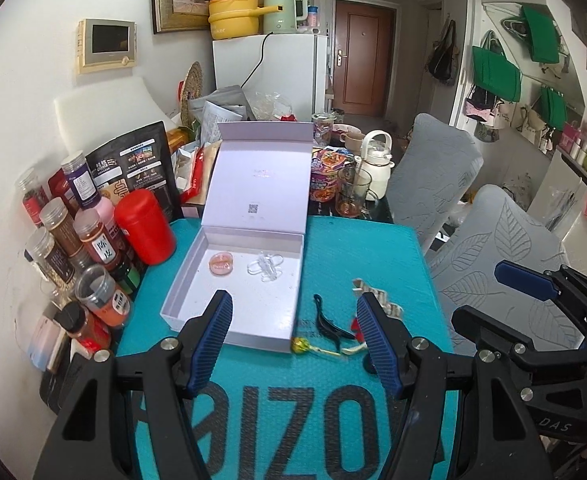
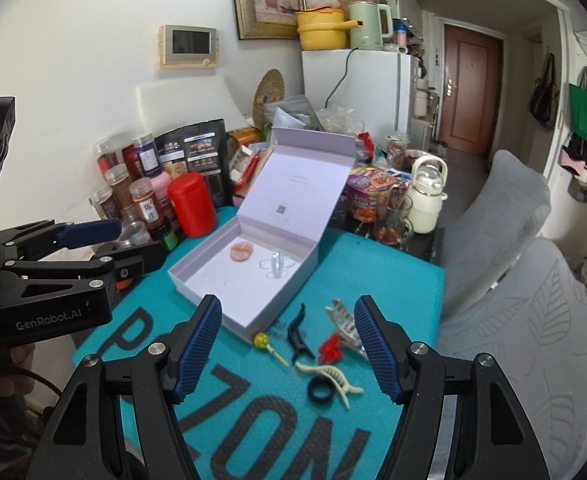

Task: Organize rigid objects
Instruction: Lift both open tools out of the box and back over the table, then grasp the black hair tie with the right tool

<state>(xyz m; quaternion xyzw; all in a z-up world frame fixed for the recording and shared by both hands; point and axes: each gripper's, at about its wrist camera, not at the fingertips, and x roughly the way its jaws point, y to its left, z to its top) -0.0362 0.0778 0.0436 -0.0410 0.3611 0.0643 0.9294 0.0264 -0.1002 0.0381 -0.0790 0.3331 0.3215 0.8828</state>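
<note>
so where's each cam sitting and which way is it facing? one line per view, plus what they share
Left wrist: sits on the left gripper, looks forward and down over the teal mat at the open white box; own fingers apart and empty, right gripper at right edge.
Right wrist: sits on the right gripper, same heading, offset right, over loose hair clips; own fingers apart and empty, left gripper at left edge.
Shared: box, mat, red canister, black clip, lollipop.
</note>
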